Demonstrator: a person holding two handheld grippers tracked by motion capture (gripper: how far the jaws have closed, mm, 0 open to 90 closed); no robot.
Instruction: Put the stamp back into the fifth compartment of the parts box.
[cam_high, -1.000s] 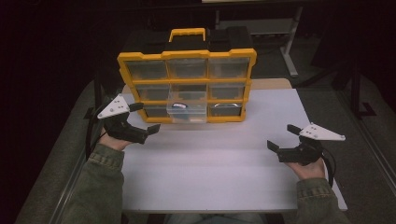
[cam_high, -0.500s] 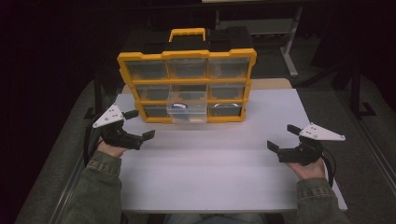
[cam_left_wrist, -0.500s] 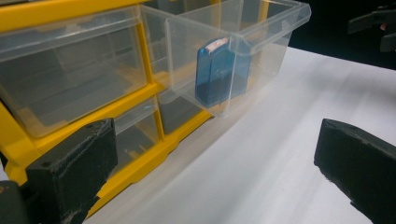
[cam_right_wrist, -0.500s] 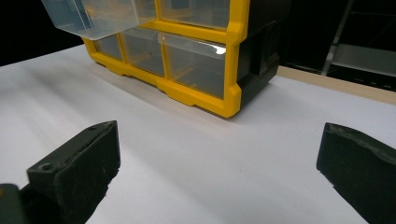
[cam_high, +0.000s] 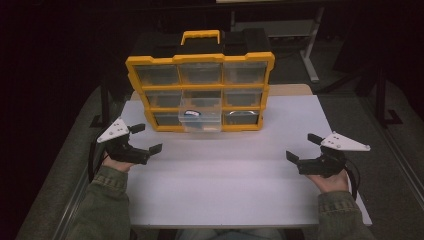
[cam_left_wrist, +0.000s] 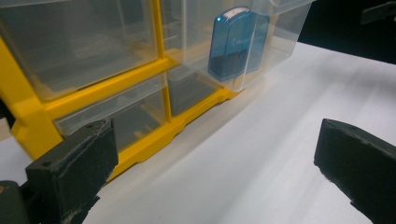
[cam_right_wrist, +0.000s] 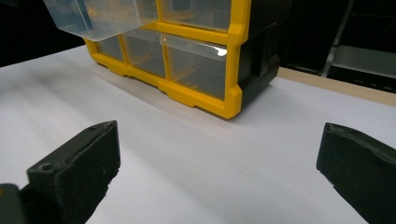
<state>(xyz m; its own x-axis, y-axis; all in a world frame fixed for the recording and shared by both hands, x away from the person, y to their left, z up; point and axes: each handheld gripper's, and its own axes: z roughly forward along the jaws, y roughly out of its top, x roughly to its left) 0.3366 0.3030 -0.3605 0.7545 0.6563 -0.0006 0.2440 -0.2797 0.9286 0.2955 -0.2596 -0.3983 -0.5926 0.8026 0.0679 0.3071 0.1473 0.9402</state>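
A yellow organizer case (cam_high: 200, 59) with clear drawers stands upright at the back of the white table (cam_high: 225, 190). Its middle drawer (cam_high: 200, 114) is pulled out toward me and holds a small object, seen as a blue translucent piece (cam_left_wrist: 232, 41) in the left gripper view. My left gripper (cam_high: 146, 138) hovers open near the case's lower left corner, nothing between its jaws. At the table's right my right gripper (cam_high: 302, 146) is open and empty, well away from the case (cam_right_wrist: 201, 51).
The table's left and right edges lie close to each hand. A wooden edge (cam_right_wrist: 336, 86) shows behind the table at the right of the case. Dark floor and a metal stand (cam_high: 310, 55) lie beyond.
My left gripper has drawn back from the case, toward me and to the left. The right gripper has stayed where it was.
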